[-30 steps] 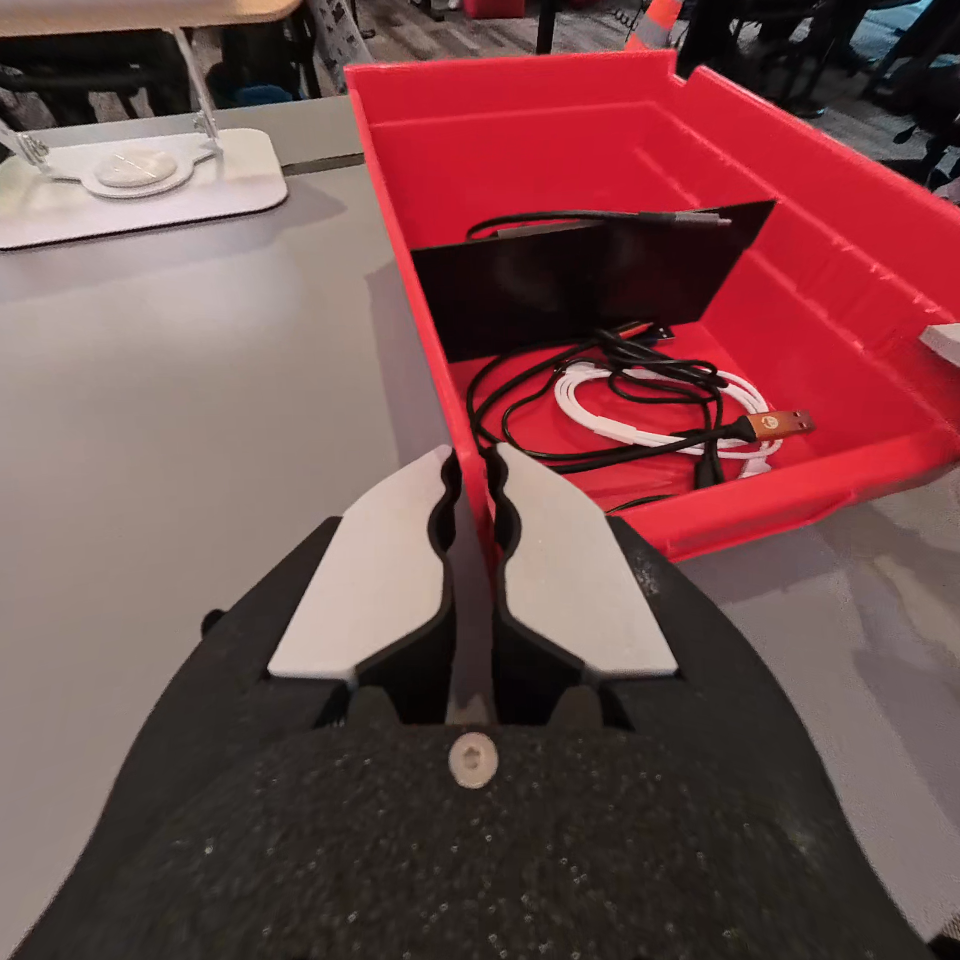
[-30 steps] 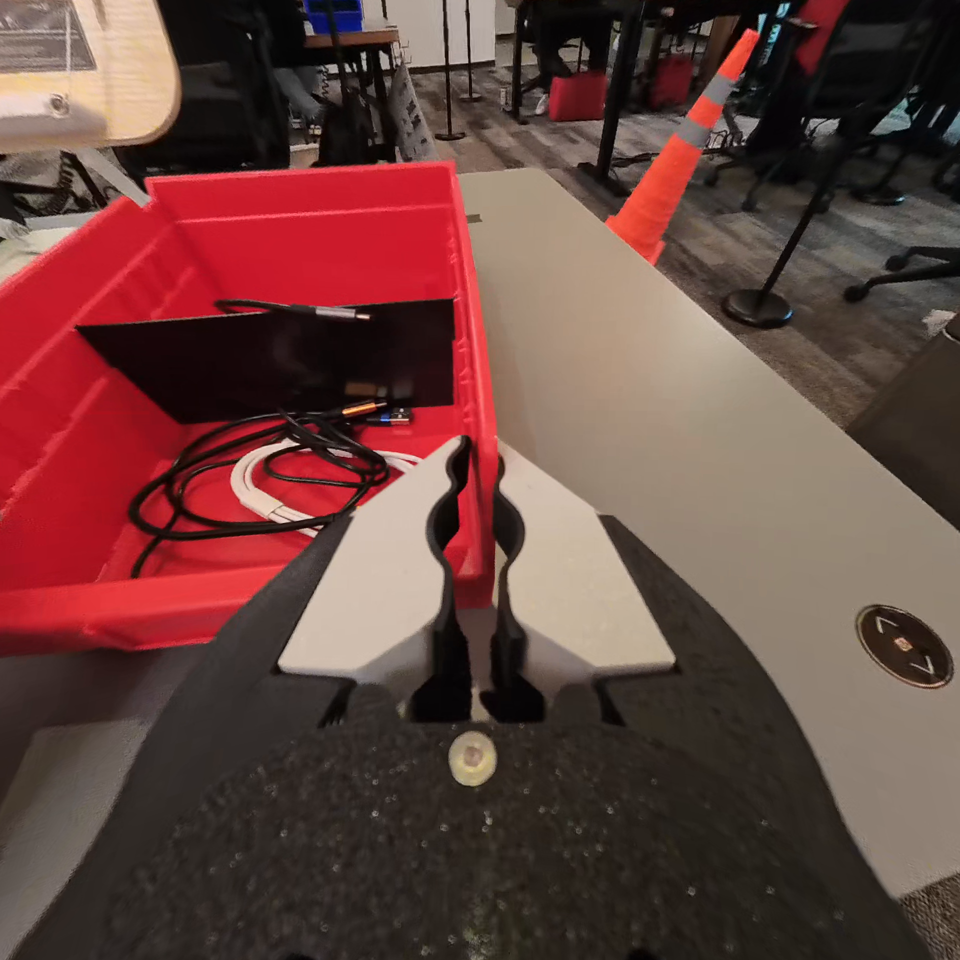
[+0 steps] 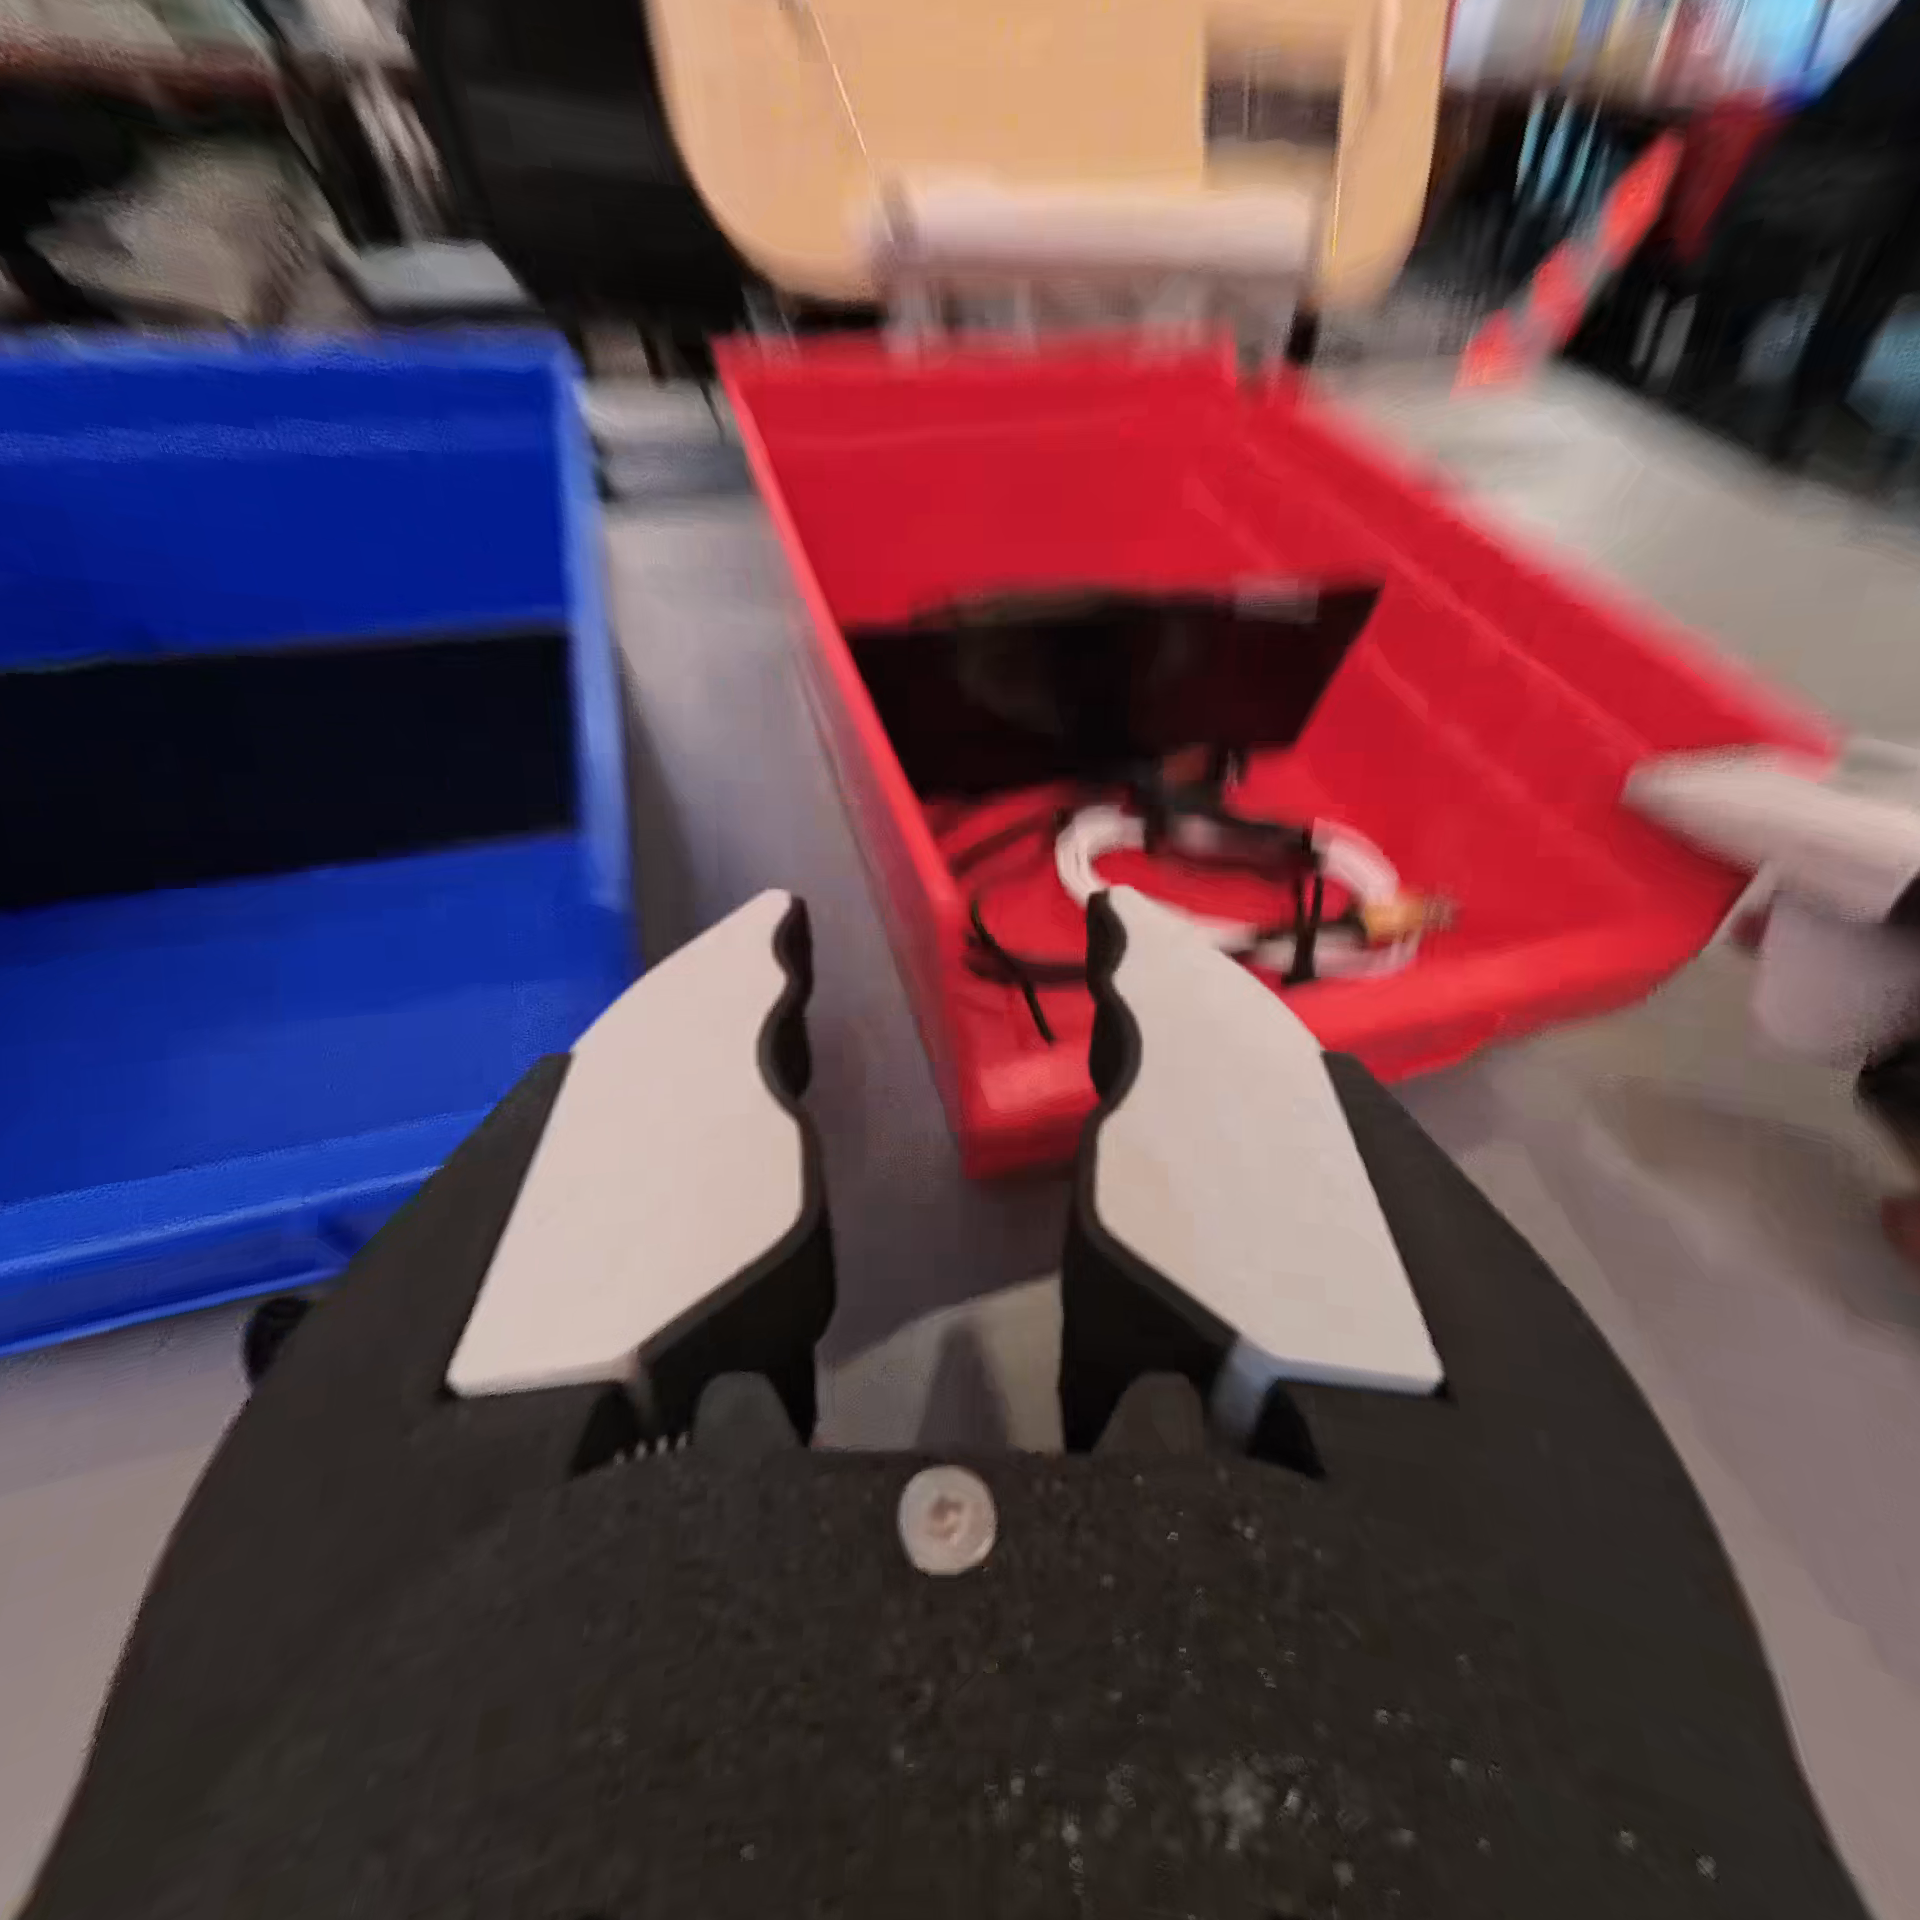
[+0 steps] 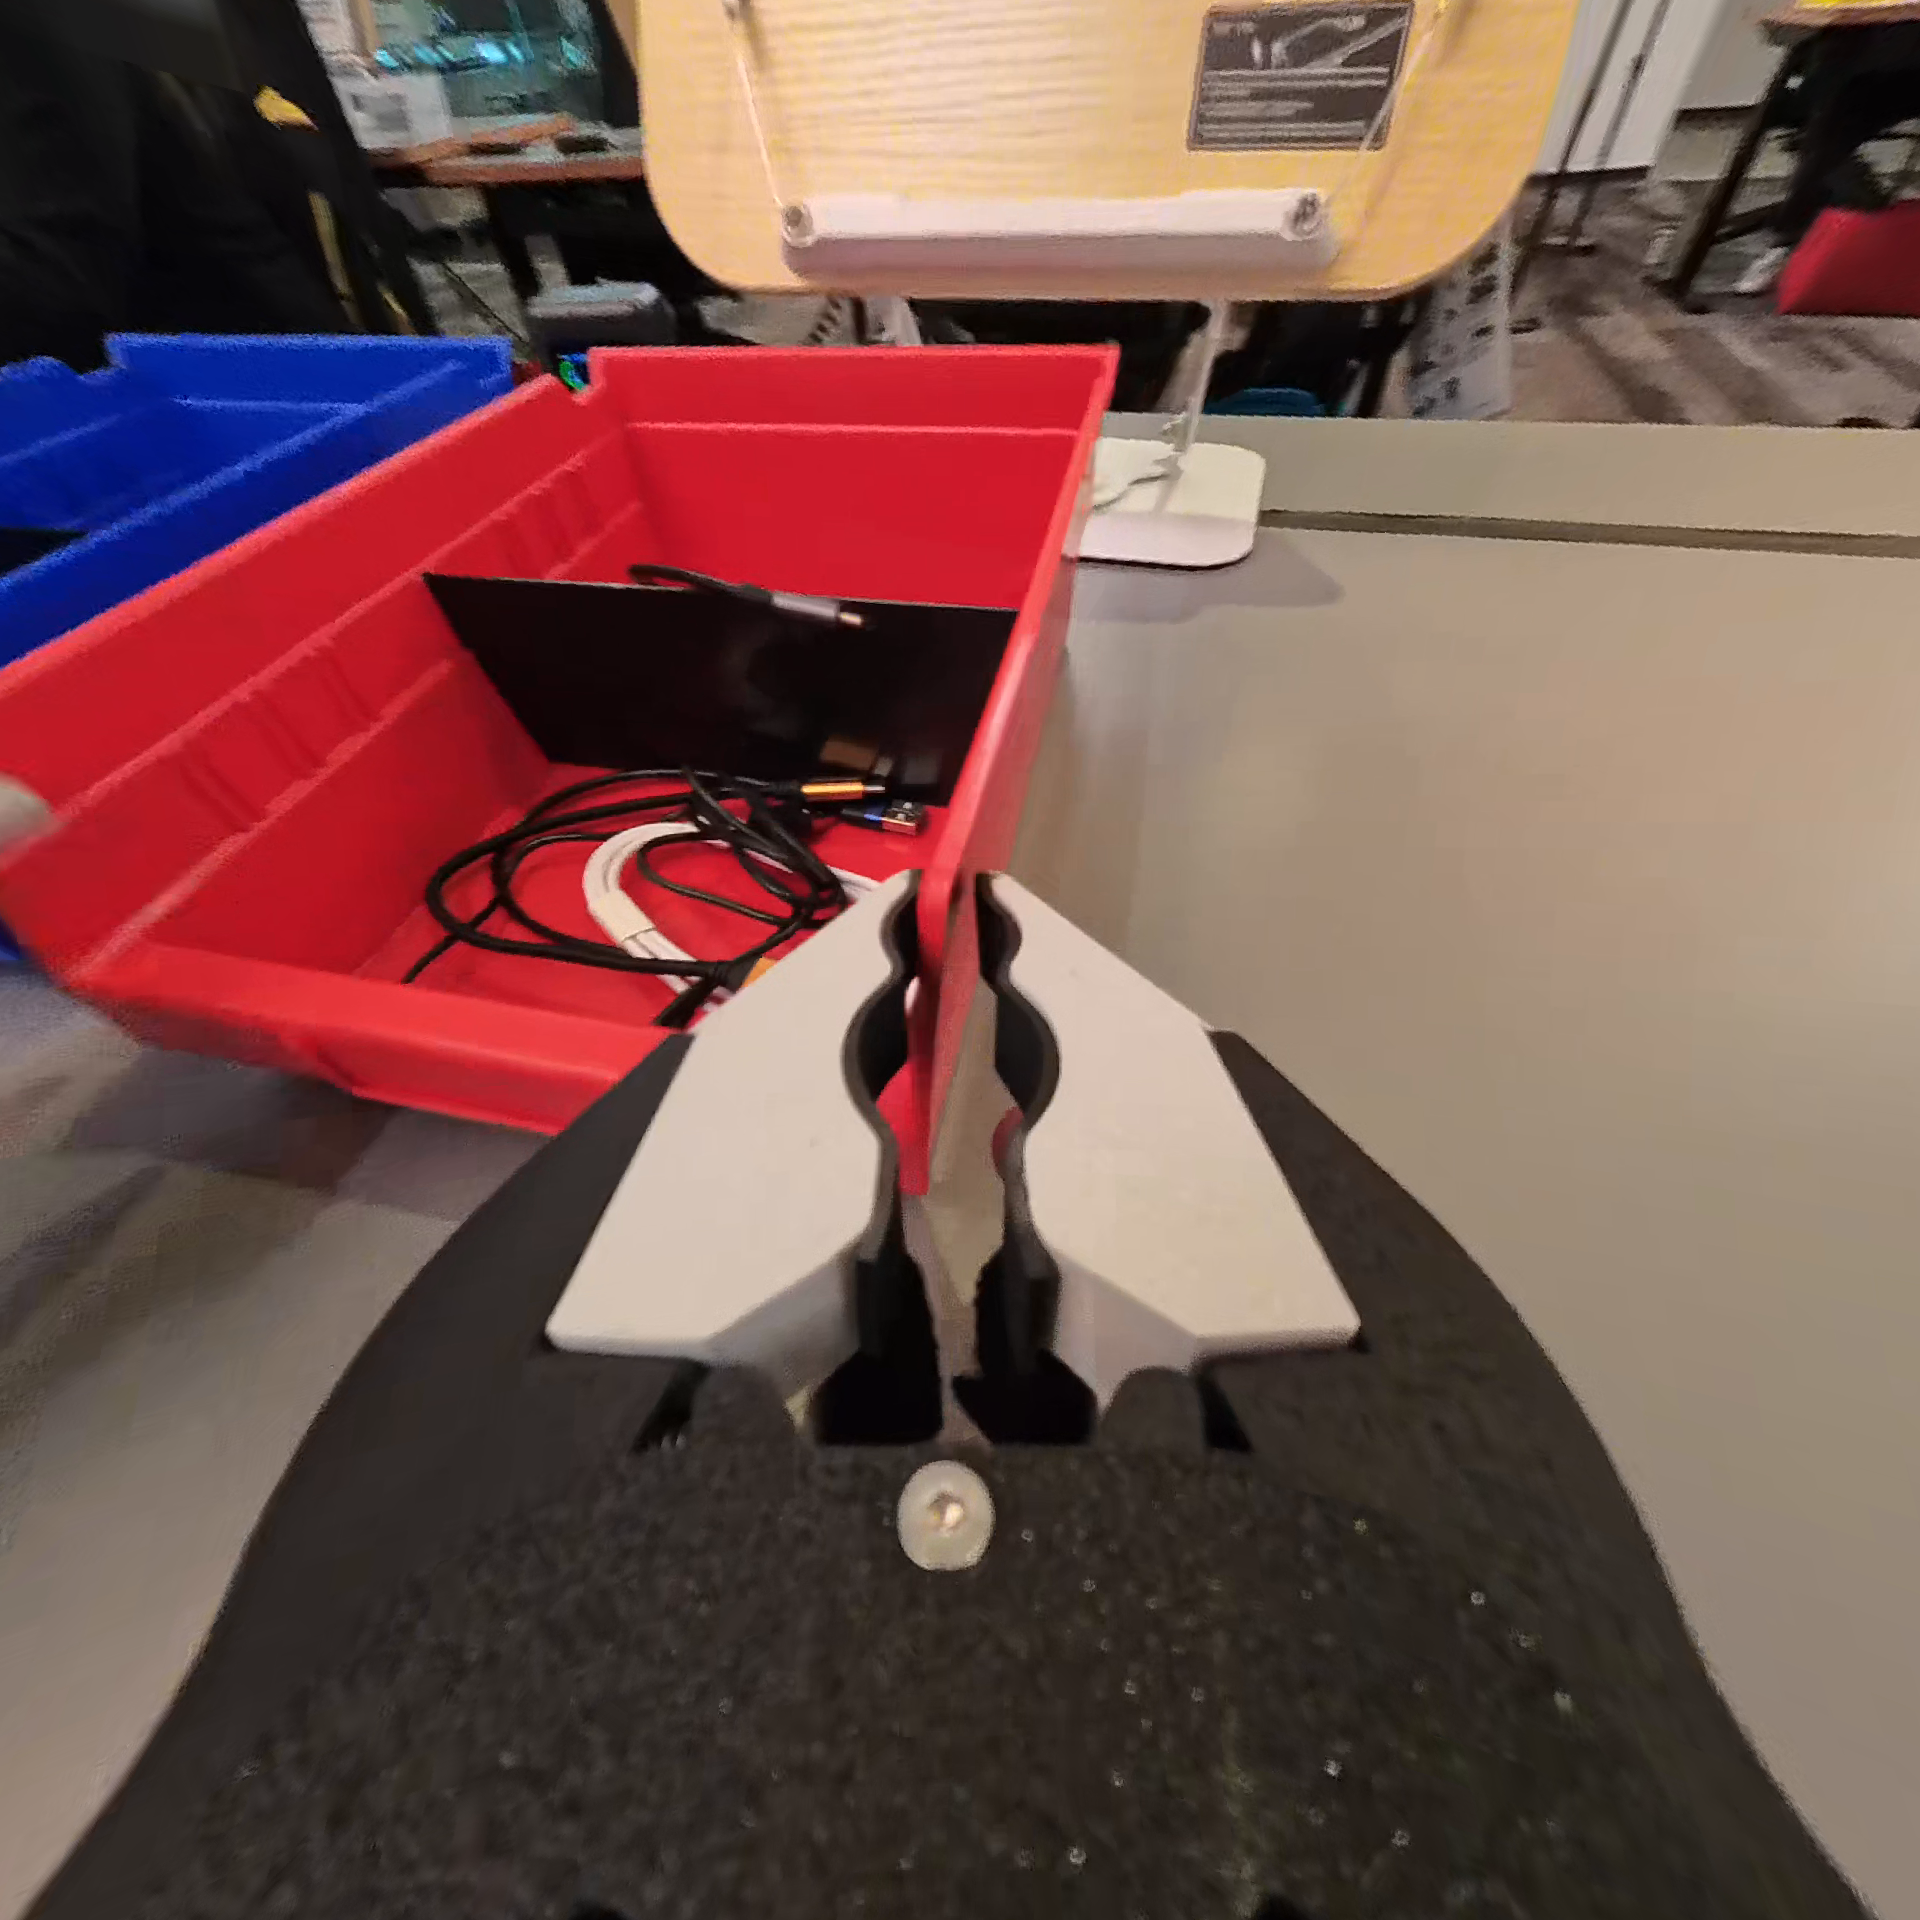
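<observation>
Fingers of our right gripper pinch the near right wall of the red bin at centre frame. Our left gripper has its fingers spread wide with nothing between them, above the grey tabletop, the red bin's near corner just past the tips. Left of it sits a blue bin. Inside the red bin, a black divider, then black cables and a white cable.

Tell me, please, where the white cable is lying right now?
In the right wrist view the white cable lies coiled on the floor of the red bin, tangled with black cables in front of the black divider.
</observation>
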Available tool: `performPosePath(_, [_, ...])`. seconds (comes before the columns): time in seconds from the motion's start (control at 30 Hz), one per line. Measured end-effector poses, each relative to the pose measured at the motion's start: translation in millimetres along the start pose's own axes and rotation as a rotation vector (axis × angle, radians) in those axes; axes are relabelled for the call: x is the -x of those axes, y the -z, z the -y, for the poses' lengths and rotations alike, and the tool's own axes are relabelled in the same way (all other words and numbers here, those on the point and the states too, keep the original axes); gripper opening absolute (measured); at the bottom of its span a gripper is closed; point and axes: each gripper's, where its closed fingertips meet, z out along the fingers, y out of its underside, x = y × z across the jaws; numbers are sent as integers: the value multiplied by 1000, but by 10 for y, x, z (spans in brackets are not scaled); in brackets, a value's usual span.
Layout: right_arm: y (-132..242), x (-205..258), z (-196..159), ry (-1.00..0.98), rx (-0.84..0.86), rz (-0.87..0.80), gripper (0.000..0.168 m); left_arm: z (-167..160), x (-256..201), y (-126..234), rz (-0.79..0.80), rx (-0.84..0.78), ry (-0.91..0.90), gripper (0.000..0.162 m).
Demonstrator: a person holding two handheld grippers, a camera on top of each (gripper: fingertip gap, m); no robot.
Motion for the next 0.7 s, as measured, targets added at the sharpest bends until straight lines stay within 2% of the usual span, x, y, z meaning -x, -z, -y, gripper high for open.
performPosePath(0.07, [148,47,89,-17,-49,75,18,482,287,399,35,-264,104,41])
performPosePath(0.1, [233,63,133,-20,-77,102,18,649,541,579,94,-344,125,38])
performPosePath(0.13, [314,68,169,-18,-106,116,19,702,894,708,208,-358,116,39])
performPosePath(0.23, [463,69,239,-10,-167,96,20,466,2076,1002,567,-282,19,49])
performPosePath(0.3, [522,103,300,3,-209,66,19,207,2518,997,589,-186,20,51])
performPosePath(0.37, [581,250,339,27,-243,87,20,83,2676,864,513,-132,69,55])
performPosePath(0.47, [681,596,316,63,-262,173,20,-68,2709,560,414,-45,67,49])
performPosePath(0.5, [718,718,292,78,-263,203,20,-140,2657,456,358,-3,58,42])
performPosePath(0.57, [792,957,222,112,-252,265,20,-219,2598,370,333,40,33,11])
performPosePath(0.6, [830,1066,182,124,-245,295,20,-234,2612,384,364,58,30,6])
performPosePath(0.7, [911,1383,17,147,-188,401,23,-304,2363,473,251,120,154,4])
